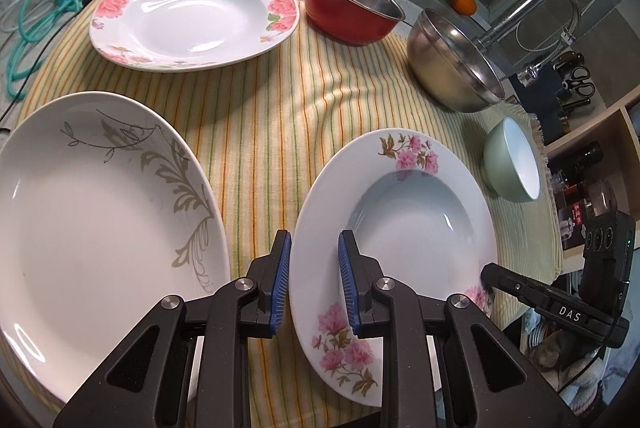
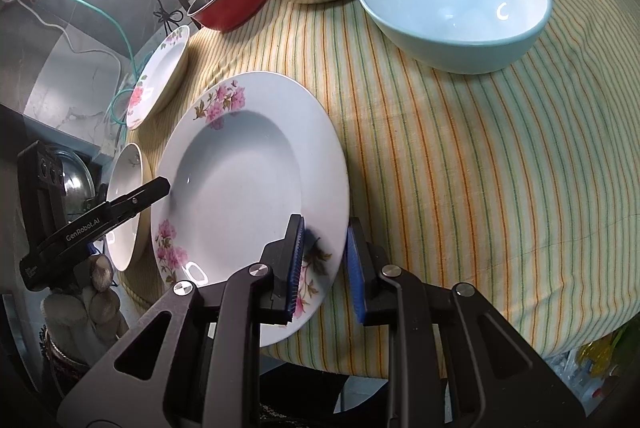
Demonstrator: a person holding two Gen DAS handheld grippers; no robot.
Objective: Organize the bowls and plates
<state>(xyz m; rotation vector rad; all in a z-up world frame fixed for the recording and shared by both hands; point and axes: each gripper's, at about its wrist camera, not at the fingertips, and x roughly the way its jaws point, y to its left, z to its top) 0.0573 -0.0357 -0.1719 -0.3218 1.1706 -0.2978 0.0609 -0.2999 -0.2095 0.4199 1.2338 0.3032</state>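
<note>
Both grippers at one pink-flowered plate point(image 1: 400, 228), lower centre of each view.

Your left gripper point(image 1: 314, 280) and right gripper point(image 2: 326, 268) each straddle its rim, jaws narrowly parted; pad contact looks likely but unclear. The pale green bowl point(image 2: 452, 4), upper right, holds nothing.

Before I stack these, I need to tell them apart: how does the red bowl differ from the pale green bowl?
The red bowl has a bare metal inside; the pale green bowl is glossy white inside. The red bowl sits at the far side of the striped cloth, beside the steel bowl; the pale green bowl stands nearer, at the cloth's right edge. Both are upright and empty.
</note>
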